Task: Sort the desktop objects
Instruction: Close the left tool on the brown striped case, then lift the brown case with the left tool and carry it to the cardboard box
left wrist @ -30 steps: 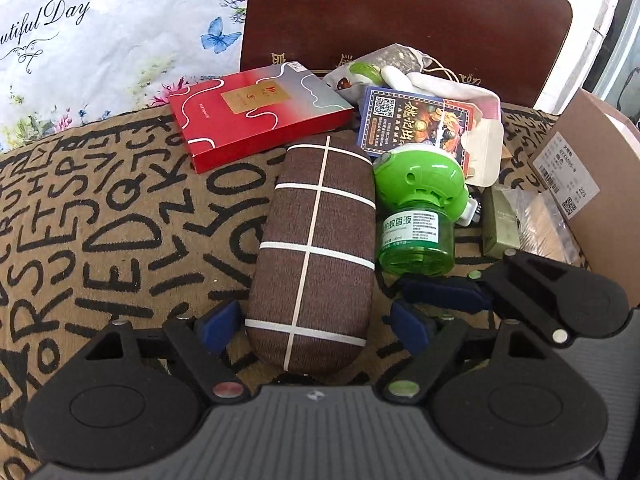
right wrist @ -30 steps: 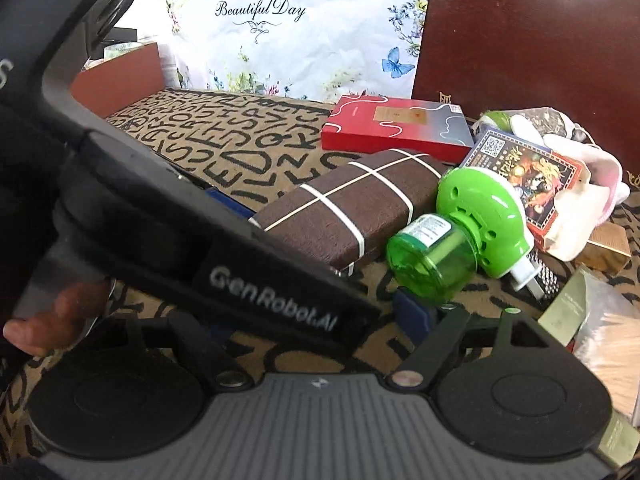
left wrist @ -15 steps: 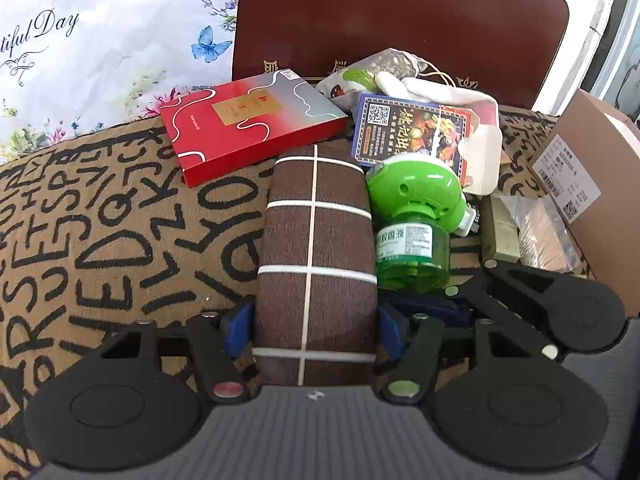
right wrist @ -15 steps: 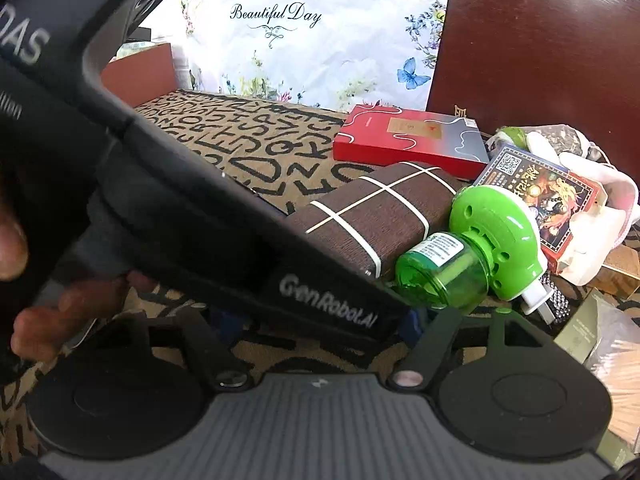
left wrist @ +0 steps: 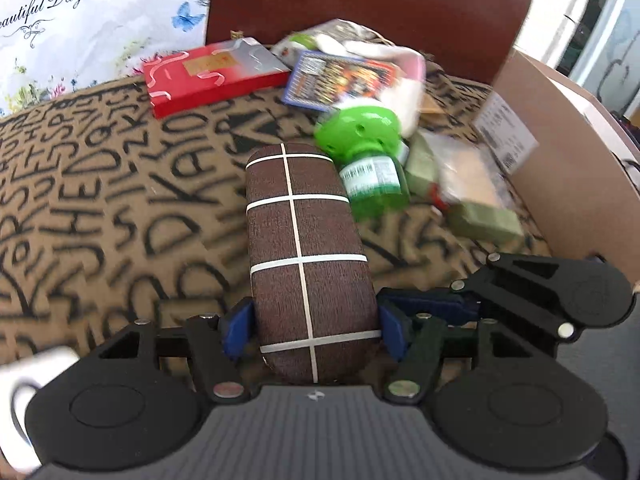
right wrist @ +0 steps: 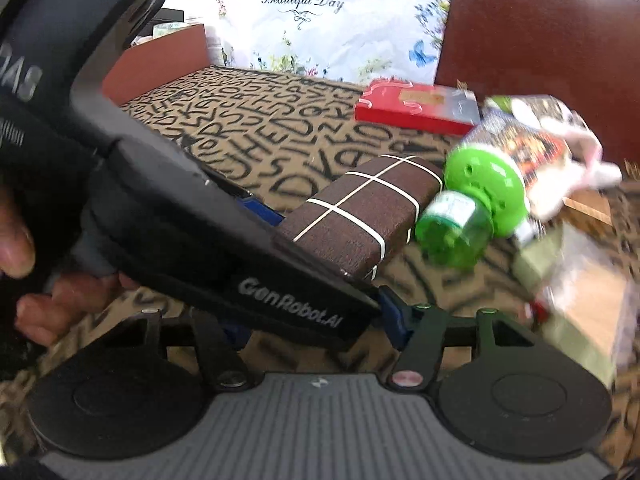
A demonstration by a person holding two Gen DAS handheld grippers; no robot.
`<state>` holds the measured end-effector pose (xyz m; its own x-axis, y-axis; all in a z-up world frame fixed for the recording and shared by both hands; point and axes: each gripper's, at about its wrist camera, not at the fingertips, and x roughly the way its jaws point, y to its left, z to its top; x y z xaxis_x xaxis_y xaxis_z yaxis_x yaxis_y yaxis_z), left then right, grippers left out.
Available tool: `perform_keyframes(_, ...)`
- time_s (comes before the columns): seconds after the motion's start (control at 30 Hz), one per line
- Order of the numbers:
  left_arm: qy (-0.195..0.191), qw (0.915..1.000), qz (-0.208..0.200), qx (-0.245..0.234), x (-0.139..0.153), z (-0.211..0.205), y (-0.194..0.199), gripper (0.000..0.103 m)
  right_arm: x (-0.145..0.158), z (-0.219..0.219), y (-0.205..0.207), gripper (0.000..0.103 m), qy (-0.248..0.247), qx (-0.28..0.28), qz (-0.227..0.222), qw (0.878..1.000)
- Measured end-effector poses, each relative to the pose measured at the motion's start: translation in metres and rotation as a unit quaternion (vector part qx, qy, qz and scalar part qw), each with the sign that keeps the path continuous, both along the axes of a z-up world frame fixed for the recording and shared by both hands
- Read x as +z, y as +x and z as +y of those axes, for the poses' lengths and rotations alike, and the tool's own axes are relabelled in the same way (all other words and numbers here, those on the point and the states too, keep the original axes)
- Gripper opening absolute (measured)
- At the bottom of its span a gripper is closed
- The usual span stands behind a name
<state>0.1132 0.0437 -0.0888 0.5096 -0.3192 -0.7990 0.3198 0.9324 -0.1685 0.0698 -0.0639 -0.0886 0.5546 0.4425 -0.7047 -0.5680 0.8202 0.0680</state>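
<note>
My left gripper point(left wrist: 314, 330) is shut on a brown glasses case with white grid lines point(left wrist: 308, 256), its blue pads pressed on both sides. The case also shows in the right wrist view point(right wrist: 360, 216), held by the left gripper body point(right wrist: 224, 240). A green mosquito-liquid bottle point(left wrist: 368, 156) lies on its side just right of the case; it also shows in the right wrist view point(right wrist: 468, 208). My right gripper point(right wrist: 316, 328) sits behind and below the left one, its jaws apart and holding nothing; the left gripper partly hides it.
A red flat box point(left wrist: 212, 76) lies at the back on the letter-print cloth point(left wrist: 100, 200). A dark printed card box point(left wrist: 340, 80), a white pouch, green packets point(left wrist: 480, 216) and a cardboard box point(left wrist: 560, 152) crowd the right. A brown chair back point(left wrist: 380, 8) stands behind.
My left gripper closed on the glasses case and drew it back toward me, away from the pile. The green bottle rolled and turned a little.
</note>
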Motion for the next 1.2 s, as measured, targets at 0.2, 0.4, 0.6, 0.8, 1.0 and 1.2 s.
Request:
perform_keyframes(0.2,-0.023,0.9996,0.012,-0.007,-0.003,-0.02,-0.048,0.067,0.006,-0.025,-0.06,0.061,-0.013,0.01,0.003,1.0)
perform_keyframes(0.4,-0.024,0.9991,0.013,-0.032,-0.001,-0.046,-0.091,0.067,0.01,-0.053,-0.118,0.061,-0.021,0.017,0.007,1.0)
perform_keyframes(0.6,-0.054,0.9974,0.018,-0.043,0.006,-0.045,-0.104,0.07,0.01,-0.071,-0.137,0.072,-0.014,-0.003,-0.004,1.0)
perform_keyframes(0.8,-0.086,0.9959,0.022,-0.016,0.016,-0.037,-0.088,0.074,0.015,-0.077,-0.126,0.081,0.012,-0.02,-0.018,1.0)
perform_keyframes(1.0,-0.086,0.995,0.045,-0.025,0.009,-0.043,-0.066,0.07,0.014,-0.072,-0.106,0.081,0.04,-0.04,-0.006,0.998)
perform_keyframes(1.2,-0.083,0.9945,0.056,-0.032,0.003,-0.046,-0.058,0.069,0.005,-0.072,-0.088,0.08,0.064,-0.064,0.03,0.995)
